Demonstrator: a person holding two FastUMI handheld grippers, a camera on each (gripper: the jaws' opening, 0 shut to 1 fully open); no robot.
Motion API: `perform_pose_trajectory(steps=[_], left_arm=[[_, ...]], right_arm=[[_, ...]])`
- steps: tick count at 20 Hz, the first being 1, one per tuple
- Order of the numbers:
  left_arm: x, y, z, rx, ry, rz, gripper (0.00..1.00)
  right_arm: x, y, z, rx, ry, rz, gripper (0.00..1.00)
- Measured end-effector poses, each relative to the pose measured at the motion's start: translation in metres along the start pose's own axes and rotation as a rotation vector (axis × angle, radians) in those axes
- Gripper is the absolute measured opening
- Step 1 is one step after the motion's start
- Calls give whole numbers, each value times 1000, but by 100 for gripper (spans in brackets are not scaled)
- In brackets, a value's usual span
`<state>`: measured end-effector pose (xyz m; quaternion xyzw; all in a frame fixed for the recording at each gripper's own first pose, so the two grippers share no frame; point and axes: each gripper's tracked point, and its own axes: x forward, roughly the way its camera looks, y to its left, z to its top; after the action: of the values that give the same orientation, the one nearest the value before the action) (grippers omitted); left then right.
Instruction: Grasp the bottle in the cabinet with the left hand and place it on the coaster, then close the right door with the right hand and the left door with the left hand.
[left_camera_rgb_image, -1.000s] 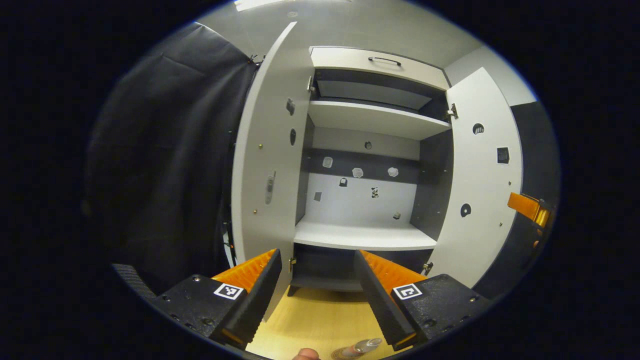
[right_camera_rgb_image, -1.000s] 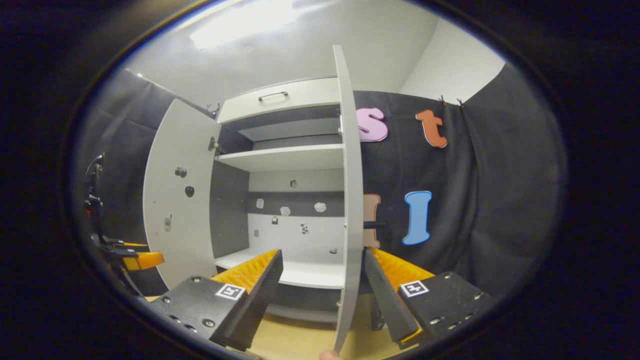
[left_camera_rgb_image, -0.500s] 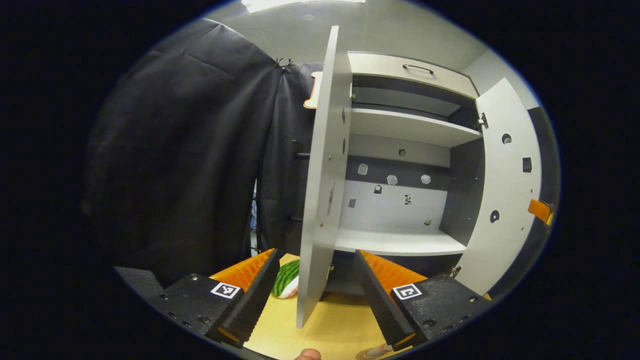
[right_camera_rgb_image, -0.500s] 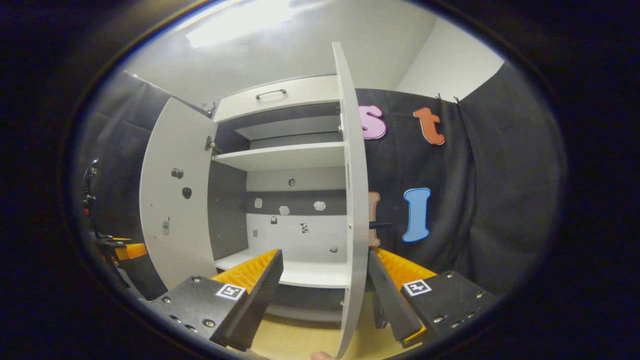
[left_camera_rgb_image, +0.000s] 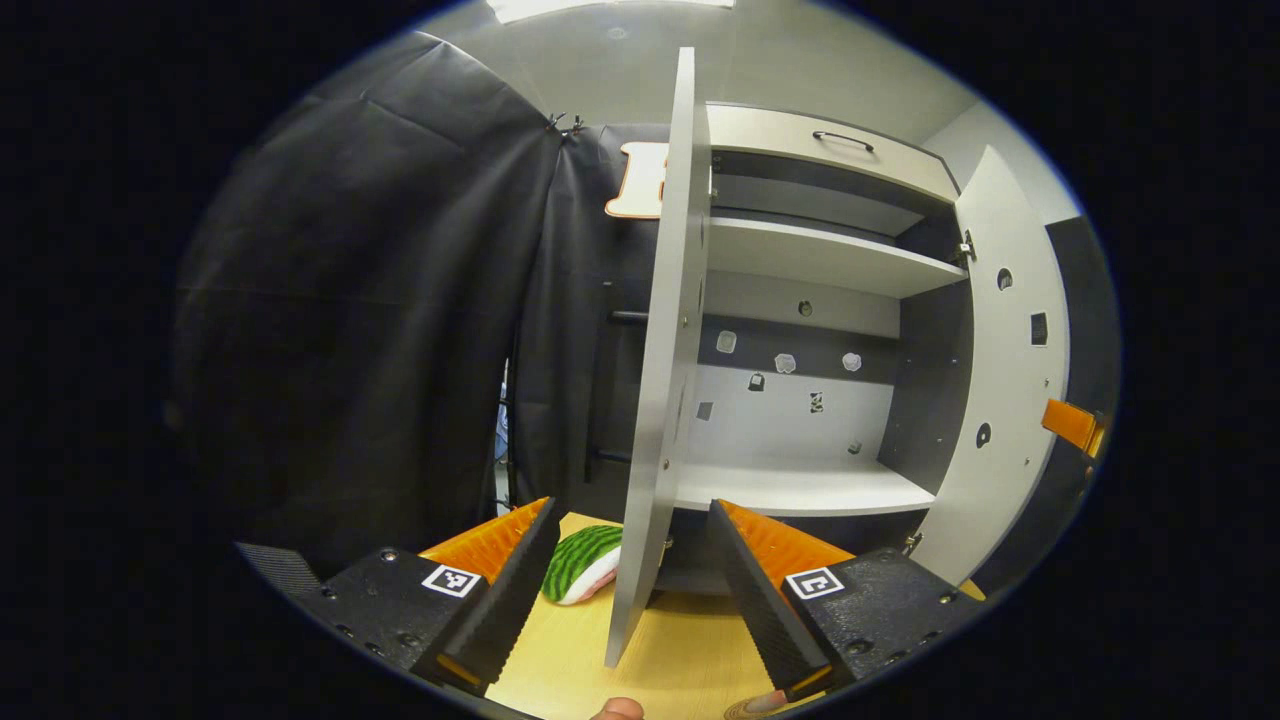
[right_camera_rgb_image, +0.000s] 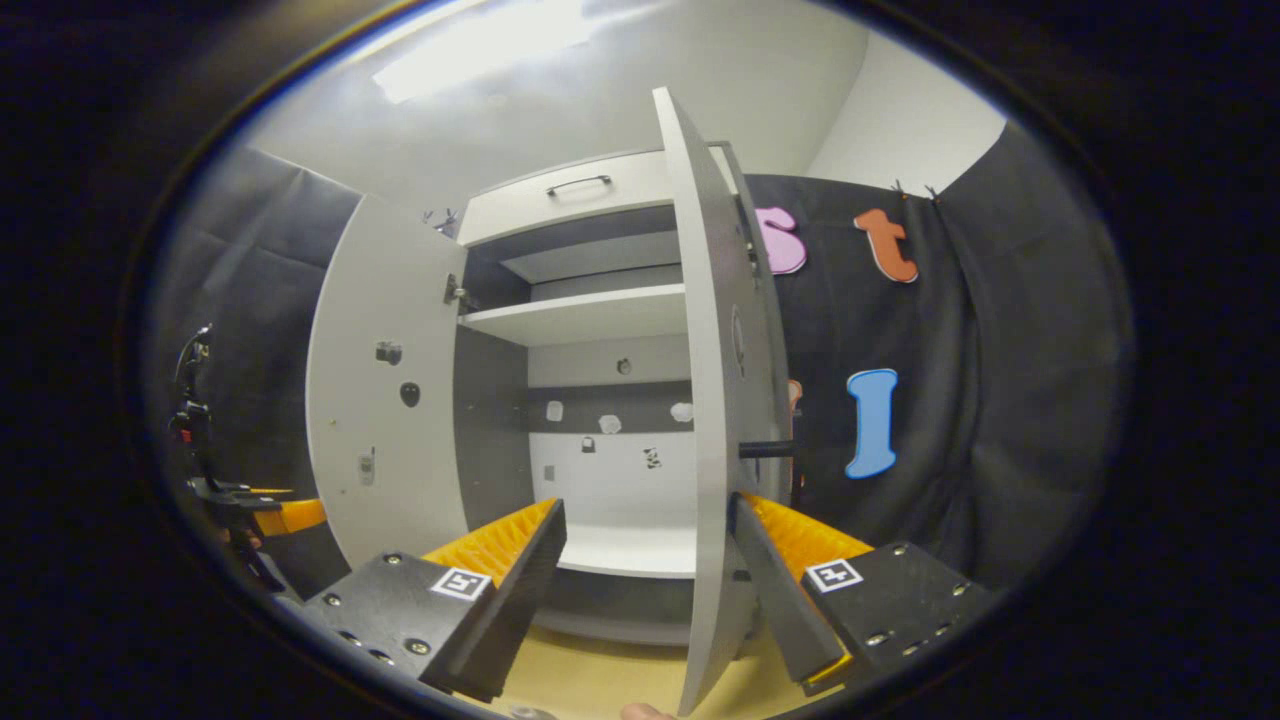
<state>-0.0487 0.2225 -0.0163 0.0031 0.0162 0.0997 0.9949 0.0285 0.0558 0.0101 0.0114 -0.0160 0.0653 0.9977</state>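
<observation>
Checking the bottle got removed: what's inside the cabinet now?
The cabinet shelves look bare, with small stickers on the back wall. The left door hides its left edge.

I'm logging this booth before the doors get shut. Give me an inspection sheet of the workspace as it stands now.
Surface: light wood table, bare in front of the cabinet.
Job's things: cabinet shelves empty; left door and right door both open; bottle and coaster cannot be made out.
Clutter: watermelon-slice toy behind the left door.
Grippers: left gripper open astride the left door's edge; right gripper open astride the right door's edge.
Cables: nothing seen.
Surroundings: black cloth wall.
</observation>
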Motion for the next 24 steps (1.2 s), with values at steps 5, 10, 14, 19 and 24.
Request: perform_pose_trajectory(steps=[5,10,14,19,24], left_arm=[[0,21,-5,3,9,17,95],[1,35,-4,-7,8,31,95],[0,45,-6,-1,13,41,95],[5,49,-9,-15,19,39,95],[8,48,-9,-28,16,30,95]], right_arm=[[24,40,-8,18,3,58,99],[35,88,-28,43,52,173,94],[38,111,-40,41,77,206,98],[39,119,-45,34,91,220,98],[38,120,-46,27,97,218,98]])
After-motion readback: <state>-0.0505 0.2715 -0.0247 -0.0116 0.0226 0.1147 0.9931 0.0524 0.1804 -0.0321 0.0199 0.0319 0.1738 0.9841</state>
